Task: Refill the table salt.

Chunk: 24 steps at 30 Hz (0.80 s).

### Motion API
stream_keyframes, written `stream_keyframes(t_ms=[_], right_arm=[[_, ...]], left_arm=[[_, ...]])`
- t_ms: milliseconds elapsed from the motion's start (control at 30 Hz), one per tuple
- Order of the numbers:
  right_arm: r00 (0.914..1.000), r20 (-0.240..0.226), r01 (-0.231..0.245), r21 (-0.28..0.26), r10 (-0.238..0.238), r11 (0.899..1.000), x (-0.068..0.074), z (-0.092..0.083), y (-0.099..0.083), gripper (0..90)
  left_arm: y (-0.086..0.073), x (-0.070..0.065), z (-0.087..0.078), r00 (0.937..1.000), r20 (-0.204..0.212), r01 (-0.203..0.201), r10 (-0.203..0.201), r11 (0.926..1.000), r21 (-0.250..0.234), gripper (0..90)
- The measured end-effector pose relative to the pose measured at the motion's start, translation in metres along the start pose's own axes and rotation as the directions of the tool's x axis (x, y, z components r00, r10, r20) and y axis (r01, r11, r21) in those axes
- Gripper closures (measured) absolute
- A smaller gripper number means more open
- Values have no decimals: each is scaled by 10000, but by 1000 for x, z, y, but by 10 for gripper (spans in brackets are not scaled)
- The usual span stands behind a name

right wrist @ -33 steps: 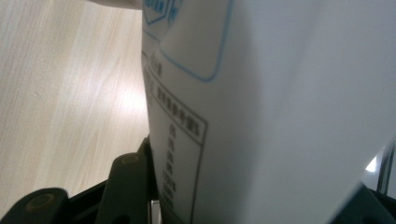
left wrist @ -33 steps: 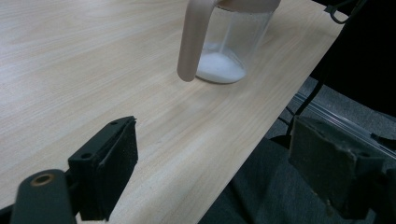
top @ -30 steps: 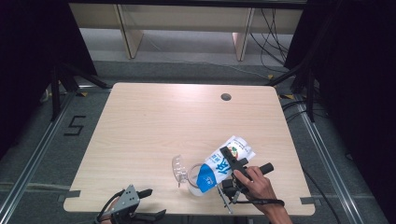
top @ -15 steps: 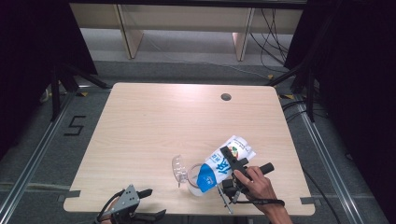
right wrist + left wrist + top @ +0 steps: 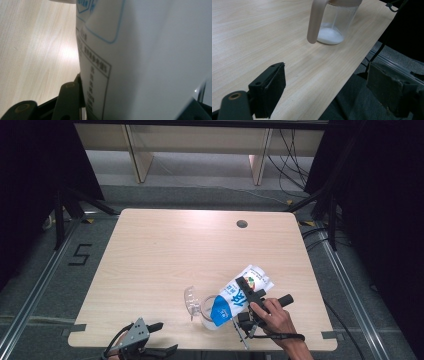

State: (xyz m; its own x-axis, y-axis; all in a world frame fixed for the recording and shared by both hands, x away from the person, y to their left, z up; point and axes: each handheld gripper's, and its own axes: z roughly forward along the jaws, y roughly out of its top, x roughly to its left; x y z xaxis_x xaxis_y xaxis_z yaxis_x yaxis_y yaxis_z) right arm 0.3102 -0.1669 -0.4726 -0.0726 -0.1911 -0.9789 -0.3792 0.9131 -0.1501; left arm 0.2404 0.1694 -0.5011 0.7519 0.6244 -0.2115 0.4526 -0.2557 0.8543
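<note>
Right tool [image 5: 246, 304] clamps blue-white carton [image 5: 239, 296] (print blurred) over jug [image 5: 336, 23].

Left gripper [image 5: 159, 339]: black frame, grey three-cornered plate on top, thin black cable looping behind it.
Left gripper pads [image 5: 275, 86]: dark, rough, rectangular blocks; a brass-coloured rivet sat in the rounded black link below.
Right gripper [image 5: 246, 296]: black body with a stubby cylindrical handle and a black cable.
Right hand [image 5: 274, 316]: bare, no sleeve visible.
</note>
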Motion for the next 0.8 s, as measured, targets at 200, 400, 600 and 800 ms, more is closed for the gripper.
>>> stream_keyframes(t_ms=[200,400,600,800], right_arm=[[9986,316,436,-313,-426,9986,-3,1,1,535],[9998,124,122,-24,-121,9999,0,-1,2,542],[10000,12,92,-60,-92,9999,0,-1,2,544],[9998,3,-208,41,208,9998,2,-1,2,546]], left_arm=[[0,0,0,10000,-10,6,-6,10000,20,151],[0,2,-1,9995,-123,-291,294,9992,279,151],[0,2,-1,9995,-126,-288,292,9992,273,151],[0,2,-1,9995,-124,-289,293,9992,276,151]])
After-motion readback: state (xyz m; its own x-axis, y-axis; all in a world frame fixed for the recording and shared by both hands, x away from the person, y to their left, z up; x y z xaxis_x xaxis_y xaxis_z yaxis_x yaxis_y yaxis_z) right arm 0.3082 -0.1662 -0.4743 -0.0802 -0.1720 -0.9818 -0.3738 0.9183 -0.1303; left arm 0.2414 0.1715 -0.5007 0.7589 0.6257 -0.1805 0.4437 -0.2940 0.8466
